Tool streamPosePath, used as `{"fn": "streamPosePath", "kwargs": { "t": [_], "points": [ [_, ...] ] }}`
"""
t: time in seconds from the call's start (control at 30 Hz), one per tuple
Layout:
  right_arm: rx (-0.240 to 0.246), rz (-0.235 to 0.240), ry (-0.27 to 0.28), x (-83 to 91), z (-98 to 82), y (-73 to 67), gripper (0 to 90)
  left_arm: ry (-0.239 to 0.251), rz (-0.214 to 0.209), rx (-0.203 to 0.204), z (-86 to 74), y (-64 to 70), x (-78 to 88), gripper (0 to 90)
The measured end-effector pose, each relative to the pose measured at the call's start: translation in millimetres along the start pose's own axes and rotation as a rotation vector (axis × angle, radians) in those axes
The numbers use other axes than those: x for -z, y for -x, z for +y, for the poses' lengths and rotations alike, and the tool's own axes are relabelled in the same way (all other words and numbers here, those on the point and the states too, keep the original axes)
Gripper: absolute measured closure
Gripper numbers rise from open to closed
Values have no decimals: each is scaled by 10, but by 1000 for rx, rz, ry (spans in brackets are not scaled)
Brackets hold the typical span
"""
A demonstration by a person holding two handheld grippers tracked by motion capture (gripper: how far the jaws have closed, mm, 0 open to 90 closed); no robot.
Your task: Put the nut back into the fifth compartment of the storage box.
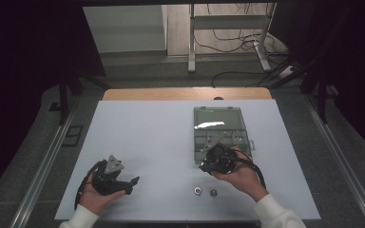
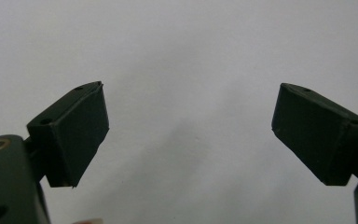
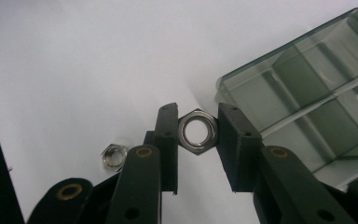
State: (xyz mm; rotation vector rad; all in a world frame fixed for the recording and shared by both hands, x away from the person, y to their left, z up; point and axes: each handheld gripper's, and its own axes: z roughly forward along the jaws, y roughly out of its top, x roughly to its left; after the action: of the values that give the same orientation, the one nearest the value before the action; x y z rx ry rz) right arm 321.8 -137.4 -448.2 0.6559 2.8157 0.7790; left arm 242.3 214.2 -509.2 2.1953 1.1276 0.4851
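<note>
So the right gripper (image 3: 198, 135) has a hex nut (image 3: 197, 131) pinched flat between its two black jaws, pads pressing on opposite sides, with the hole facing the camera that rides on it. In the right gripper view the nut sits just off the corner of the clear compartment box (image 3: 307, 93), close but not touching as far as I can tell. Down and to the left of that, a second loose nut (image 3: 113, 155) lies on the white table (image 3: 74, 70), well clear of the jaws.

From the high view the right gripper (image 1: 217, 160) is over the near edge of the box (image 1: 218, 121), and the person's right hand (image 1: 242, 175) is wrapped around it. Two small nuts (image 1: 198, 191) (image 1: 214, 193) sit on the table near the front edge, just below that hand.

The left gripper (image 2: 189, 130) is wide open with nothing between its jaws, just bare table under it. In the high view it (image 1: 132, 183) rests in the left hand (image 1: 97, 194) at the near left of the table, well apart from the box and the nuts.
</note>
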Motion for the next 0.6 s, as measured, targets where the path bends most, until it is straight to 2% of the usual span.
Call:
{"fn": "streamPosePath", "kwargs": {
  "t": [0.37,0.6],
  "points": [
    [-59,-42,21,-43,72,213,700,4,0,6,-2,-2,-1,112],
    [-68,-63,24,-98,127,312,700,3,0,1,1,2,4,112]
  ]
}}
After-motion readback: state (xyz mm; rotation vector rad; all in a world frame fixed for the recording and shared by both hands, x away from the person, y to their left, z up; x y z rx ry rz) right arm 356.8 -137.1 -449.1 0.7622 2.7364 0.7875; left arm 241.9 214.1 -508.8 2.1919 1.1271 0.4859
